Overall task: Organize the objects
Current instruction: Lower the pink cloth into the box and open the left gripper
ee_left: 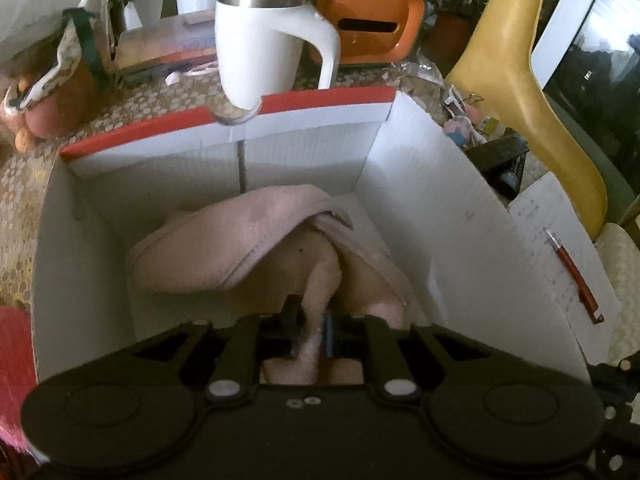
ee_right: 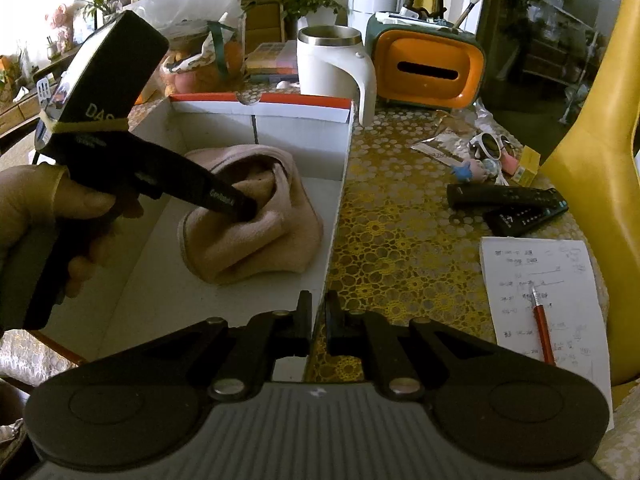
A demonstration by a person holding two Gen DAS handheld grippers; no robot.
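1. Inside the white cardboard box [ee_right: 256, 312], at its far half toward twelve o'clock, lies a pink towel [ee_right: 256, 232], soft and plush, bunched into a rounded heap with folds.
2. Smooth corrugated walls rise on all sides; the far rim carries a red strip. Bare white floor lies free around the towel at six and nine o'clock.
3. Beyond the rim at twelve o'clock stands a white mug [ee_left: 260, 44] with a steel lip.
4. Pointing steeply down into the box, the left gripper [ee_left: 312, 332] has its jaws only slightly parted, a fold of towel between them.
5. At the box's three-o'clock wall, the right gripper [ee_right: 319, 320] has its jaws closed on the wall's edge.
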